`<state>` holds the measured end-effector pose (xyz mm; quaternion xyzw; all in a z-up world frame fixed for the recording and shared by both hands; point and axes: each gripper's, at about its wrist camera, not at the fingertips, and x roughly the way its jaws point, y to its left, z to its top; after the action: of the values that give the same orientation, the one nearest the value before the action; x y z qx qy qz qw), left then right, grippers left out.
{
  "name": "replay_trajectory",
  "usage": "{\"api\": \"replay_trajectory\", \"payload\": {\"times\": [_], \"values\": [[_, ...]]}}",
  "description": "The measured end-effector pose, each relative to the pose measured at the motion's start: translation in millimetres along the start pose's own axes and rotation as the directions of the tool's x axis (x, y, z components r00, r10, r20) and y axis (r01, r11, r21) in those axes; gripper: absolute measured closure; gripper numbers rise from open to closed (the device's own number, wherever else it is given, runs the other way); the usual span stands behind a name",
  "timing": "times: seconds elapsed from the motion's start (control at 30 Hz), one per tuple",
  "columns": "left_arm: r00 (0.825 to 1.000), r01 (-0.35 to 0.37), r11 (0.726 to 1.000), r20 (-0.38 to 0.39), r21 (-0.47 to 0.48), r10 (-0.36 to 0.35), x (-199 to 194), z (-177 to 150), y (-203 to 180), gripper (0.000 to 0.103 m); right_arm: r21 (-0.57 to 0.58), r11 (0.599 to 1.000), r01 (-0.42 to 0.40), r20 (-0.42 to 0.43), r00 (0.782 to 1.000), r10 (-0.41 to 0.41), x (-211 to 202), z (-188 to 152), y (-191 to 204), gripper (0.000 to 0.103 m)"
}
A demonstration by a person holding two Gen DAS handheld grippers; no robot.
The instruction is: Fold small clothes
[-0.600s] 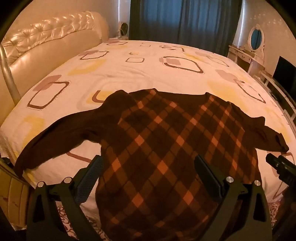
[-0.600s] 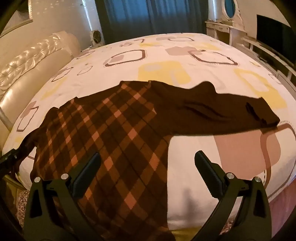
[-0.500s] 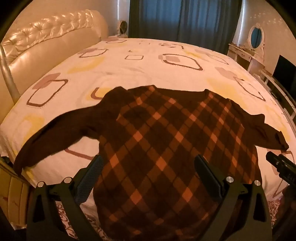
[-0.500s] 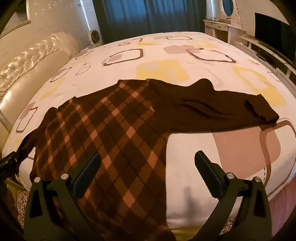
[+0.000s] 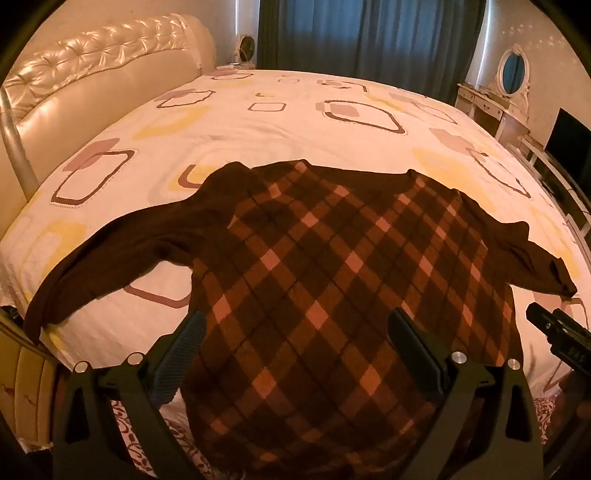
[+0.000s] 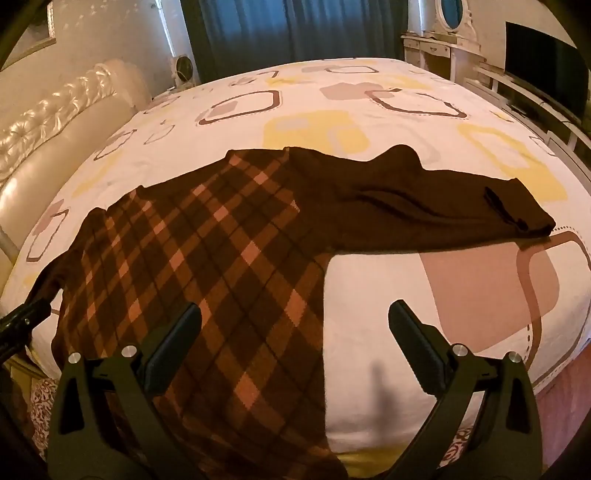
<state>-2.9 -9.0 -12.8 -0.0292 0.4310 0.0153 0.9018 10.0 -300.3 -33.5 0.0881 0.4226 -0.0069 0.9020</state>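
A brown sweater with an orange diamond-check body (image 5: pixel 332 280) lies spread flat on the bed, its hem hanging over the near edge. Its plain brown sleeves stretch out to the left (image 5: pixel 122 251) and right (image 6: pixel 424 218). The sweater also shows in the right wrist view (image 6: pixel 207 266). My left gripper (image 5: pixel 295 332) is open and empty, held above the lower body of the sweater. My right gripper (image 6: pixel 295 325) is open and empty above the sweater's right side edge. The right gripper's tip (image 5: pixel 554 328) shows at the right edge of the left wrist view.
The bed sheet (image 5: pixel 295 122) is white with yellow and brown squares. A padded cream headboard (image 5: pixel 92 74) runs along the left. A dressing table with oval mirror (image 5: pixel 509 85) and a dark screen (image 6: pixel 543 77) stand to the right. Blue curtains (image 5: pixel 369 33) hang behind.
Both grippers have drawn back and risen slightly; the sweater sits a little further from the cameras and lies settled flat. Both grippers stay open.
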Motion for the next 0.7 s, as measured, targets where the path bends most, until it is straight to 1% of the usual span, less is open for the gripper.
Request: {"api": "replay_trajectory", "payload": {"times": [0.7], "values": [[1.0,0.004,1.0,0.003,0.011,-0.004,-3.0,-1.9,-3.7,0.005,-0.014,1.0,-0.001,-0.01,1.0,0.001,3.6,-4.0,6.5,0.002]]}}
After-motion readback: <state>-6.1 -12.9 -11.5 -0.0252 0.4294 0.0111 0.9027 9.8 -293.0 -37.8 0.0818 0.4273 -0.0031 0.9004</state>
